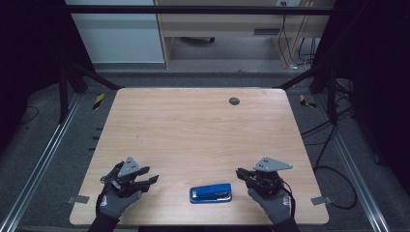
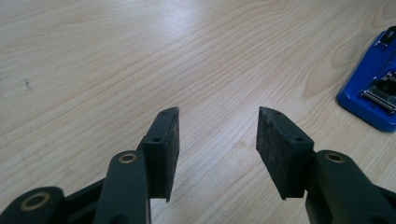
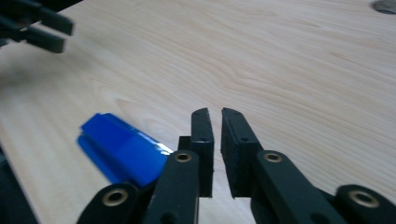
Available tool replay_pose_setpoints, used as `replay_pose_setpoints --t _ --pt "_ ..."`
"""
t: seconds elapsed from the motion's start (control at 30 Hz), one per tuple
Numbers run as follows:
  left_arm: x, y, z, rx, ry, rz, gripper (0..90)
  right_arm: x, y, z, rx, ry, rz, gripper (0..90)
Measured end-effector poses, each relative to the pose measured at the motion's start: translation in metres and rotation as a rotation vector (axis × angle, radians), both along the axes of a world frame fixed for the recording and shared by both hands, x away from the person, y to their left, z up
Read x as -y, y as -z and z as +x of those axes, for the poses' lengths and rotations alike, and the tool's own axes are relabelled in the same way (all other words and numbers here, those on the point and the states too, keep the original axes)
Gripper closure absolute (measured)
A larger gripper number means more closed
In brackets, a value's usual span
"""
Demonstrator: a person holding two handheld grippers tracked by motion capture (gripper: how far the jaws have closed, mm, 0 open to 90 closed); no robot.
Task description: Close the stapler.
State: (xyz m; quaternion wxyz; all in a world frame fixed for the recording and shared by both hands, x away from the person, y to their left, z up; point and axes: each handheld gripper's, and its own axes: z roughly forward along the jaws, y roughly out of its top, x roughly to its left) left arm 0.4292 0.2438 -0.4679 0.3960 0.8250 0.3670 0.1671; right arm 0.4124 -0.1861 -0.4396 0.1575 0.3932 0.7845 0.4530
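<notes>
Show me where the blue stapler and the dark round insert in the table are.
blue stapler (image 1: 211, 193), high view, middle of its top.
dark round insert (image 1: 234, 101), high view, its centre.

Stapler (image 1: 211, 193) on table (image 1: 193, 125) near front edge, between left claw (image 1: 151, 180) and right claw (image 1: 240, 173); touching neither

A light wooden table (image 1: 193, 125) with rounded corners carries a small dark round grommet (image 1: 234, 101) near its far edge. Beyond it stand a pale wooden desk (image 1: 217, 24) and a white cabinet (image 1: 116, 36). Black cables (image 1: 333, 140) trail over the grey floor (image 1: 48, 159) at the right.
</notes>
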Motion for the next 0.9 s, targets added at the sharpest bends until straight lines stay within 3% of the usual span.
replay_pose_setpoints --t 0.2,0.33,0.53,0.67,0.73,0.9 --pt "-0.001 0.001 0.001 -0.003 -0.010 -0.003 47.5 0.027 0.011 0.013 -0.013 0.122 -0.020 67.3" --pt "-0.003 0.003 0.003 -0.009 -0.020 -0.009 44.9 0.041 0.023 0.023 -0.021 0.174 -0.060 57.6" --pt "-0.006 0.006 0.005 -0.016 -0.042 -0.007 42.1 0.059 0.036 0.033 -0.021 0.260 -0.066 44.1" --pt "-0.009 0.008 0.008 -0.023 -0.057 -0.005 41.3 0.068 0.039 0.037 -0.032 0.303 -0.052 38.9" --pt "-0.011 0.008 0.009 -0.023 -0.068 -0.008 41.1 0.071 0.041 0.039 -0.017 0.325 -0.065 35.5" --pt "-0.017 0.009 0.012 -0.027 -0.098 -0.003 39.5 0.077 0.043 0.043 -0.040 0.342 -0.044 31.2"
